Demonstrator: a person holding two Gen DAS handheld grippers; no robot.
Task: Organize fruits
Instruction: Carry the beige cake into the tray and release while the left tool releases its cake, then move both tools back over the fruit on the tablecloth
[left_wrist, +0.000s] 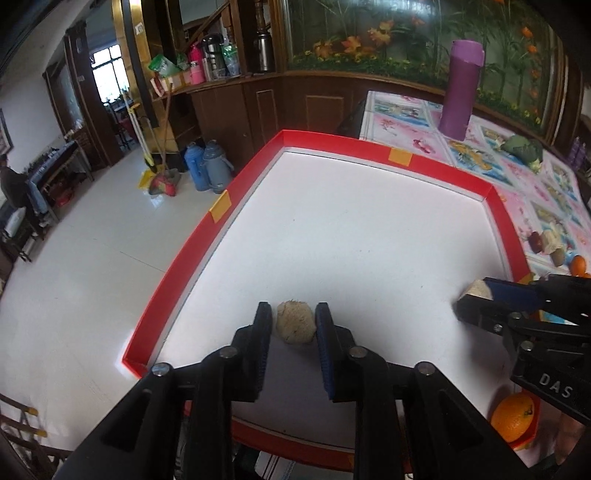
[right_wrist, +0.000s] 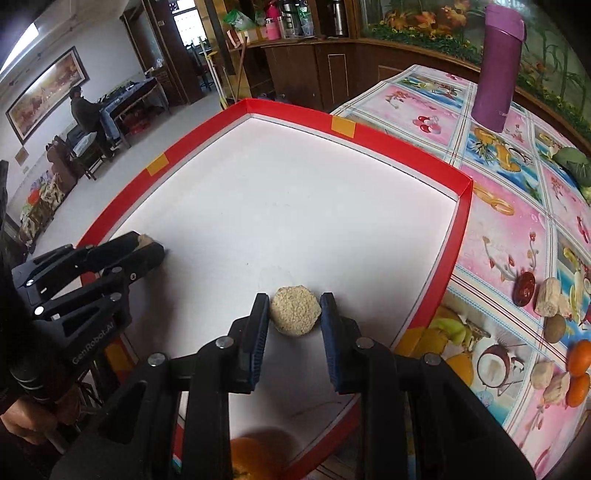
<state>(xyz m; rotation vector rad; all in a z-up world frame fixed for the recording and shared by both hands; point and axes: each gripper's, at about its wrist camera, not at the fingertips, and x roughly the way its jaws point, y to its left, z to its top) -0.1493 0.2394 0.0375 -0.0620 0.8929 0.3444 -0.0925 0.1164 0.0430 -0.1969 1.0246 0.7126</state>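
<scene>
Left gripper (left_wrist: 294, 322) clamped on a round tan fruit (left_wrist: 295, 322) low over the near-left part of the red-rimmed white tray (left_wrist: 177, 266); right gripper (right_wrist: 294, 314) pinching a second tan piece (right_wrist: 294, 311), flat cut face up, near the tray's right side. Both loads dead ahead between the pads, no clear long axis. Straight down onto bare tray floor looks like the release, leftover fruits (right_wrist: 554, 295) waiting on the patterned cloth nearer the right gripper.

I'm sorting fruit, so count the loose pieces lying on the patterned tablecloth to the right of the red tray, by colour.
Orange pieces: 2
Beige pieces: 3
Brown piece: 1
Dark red piece: 1
Total: 7
</scene>
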